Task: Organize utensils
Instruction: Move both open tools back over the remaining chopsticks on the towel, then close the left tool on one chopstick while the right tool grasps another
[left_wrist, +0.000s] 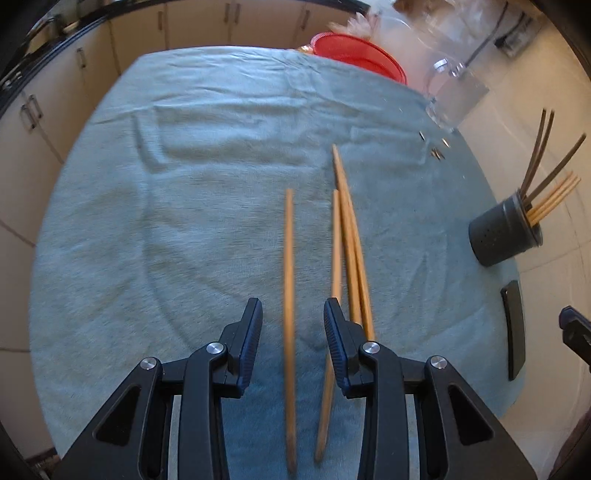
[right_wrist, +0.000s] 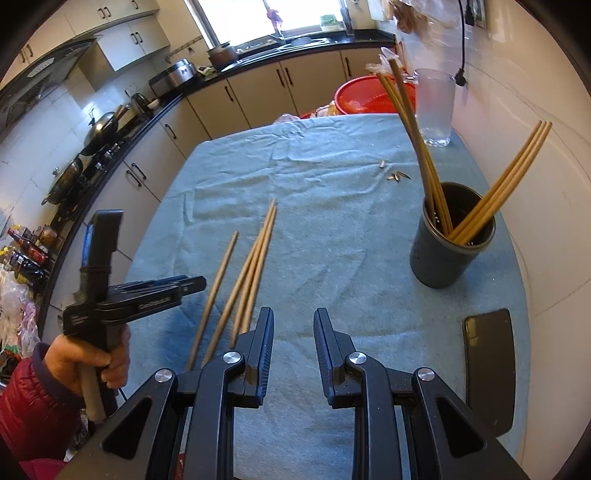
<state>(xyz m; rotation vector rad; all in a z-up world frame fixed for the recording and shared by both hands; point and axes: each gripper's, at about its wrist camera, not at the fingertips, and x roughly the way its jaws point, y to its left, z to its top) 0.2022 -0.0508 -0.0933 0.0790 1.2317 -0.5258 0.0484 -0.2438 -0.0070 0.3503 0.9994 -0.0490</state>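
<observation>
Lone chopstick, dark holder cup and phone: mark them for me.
Lone chopstick (left_wrist: 289, 266), left wrist view, mid-shaft.
Dark holder cup (right_wrist: 443, 258), right wrist view, outer wall.
Phone (right_wrist: 489, 365), right wrist view, middle of its screen.

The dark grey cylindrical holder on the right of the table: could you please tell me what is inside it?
The dark grey cylindrical holder contains two groups of chopsticks: darker olive-brown chopsticks leaning left and light wooden chopsticks leaning right. Their lower ends and most of the holder's bottom are hidden by its wall.

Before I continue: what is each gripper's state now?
Left gripper: open, holding nothing, astride one chopstick.
Right gripper: open, holding nothing.
</observation>
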